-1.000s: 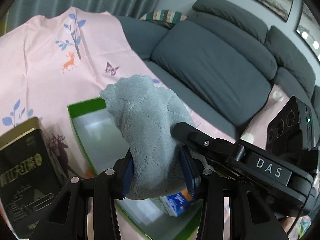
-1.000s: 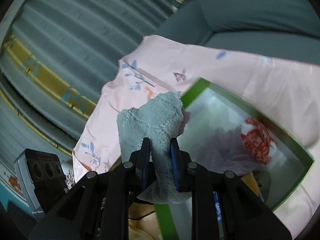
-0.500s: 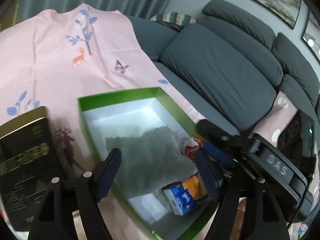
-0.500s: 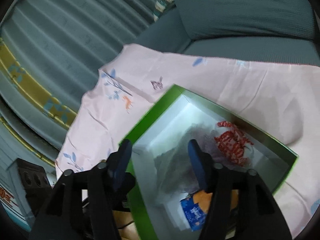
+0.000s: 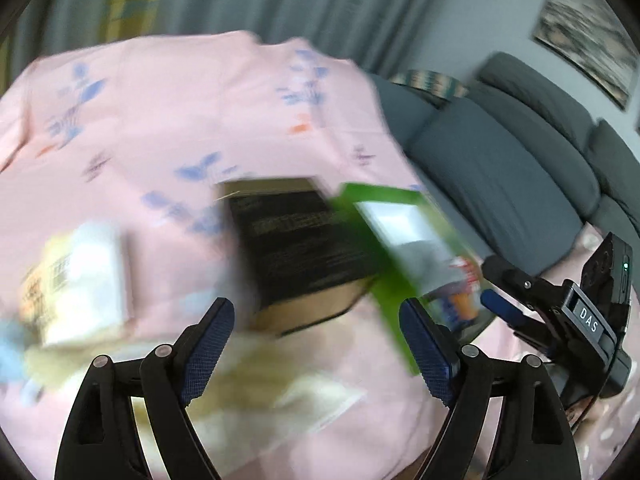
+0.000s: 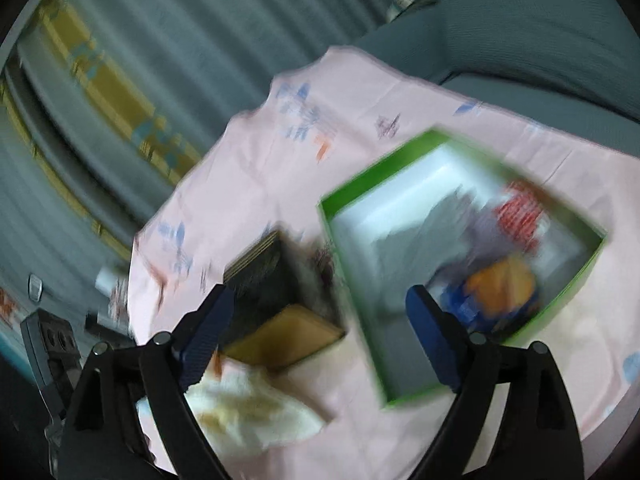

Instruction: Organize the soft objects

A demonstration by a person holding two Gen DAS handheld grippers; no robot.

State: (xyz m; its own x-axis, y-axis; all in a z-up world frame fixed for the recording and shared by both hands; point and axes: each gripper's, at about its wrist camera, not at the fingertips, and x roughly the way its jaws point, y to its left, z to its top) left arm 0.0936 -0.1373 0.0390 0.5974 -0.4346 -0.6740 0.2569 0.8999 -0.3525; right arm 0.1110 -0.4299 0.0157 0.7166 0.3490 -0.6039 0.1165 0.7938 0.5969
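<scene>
Both views are motion-blurred. A green box (image 6: 360, 188) with a white inside sits on a pink cloth and holds the grey towel (image 6: 404, 240), a red-patterned soft item (image 6: 520, 212) and a blue-orange pack (image 6: 500, 284). The box also shows in the left wrist view (image 5: 380, 248). A pale yellow cloth (image 6: 248, 412) lies on the pink cloth near the left finger of my right gripper (image 6: 320, 336), which is open and empty. My left gripper (image 5: 316, 344) is open and empty above the pale cloth (image 5: 272, 392). The right gripper (image 5: 496, 304) shows at the right of the left wrist view.
A black tin with a gold side (image 5: 300, 240) stands left of the green box; it also shows in the right wrist view (image 6: 272, 292). A white and yellow packet (image 5: 84, 280) lies further left. A grey sofa (image 5: 500, 168) is behind, and curtains (image 6: 120, 60) hang beyond the table.
Both grippers let go of the grey towel, which now lies in the green box. Both have opened and swung left, bringing the black tin and pale cloth into view.
</scene>
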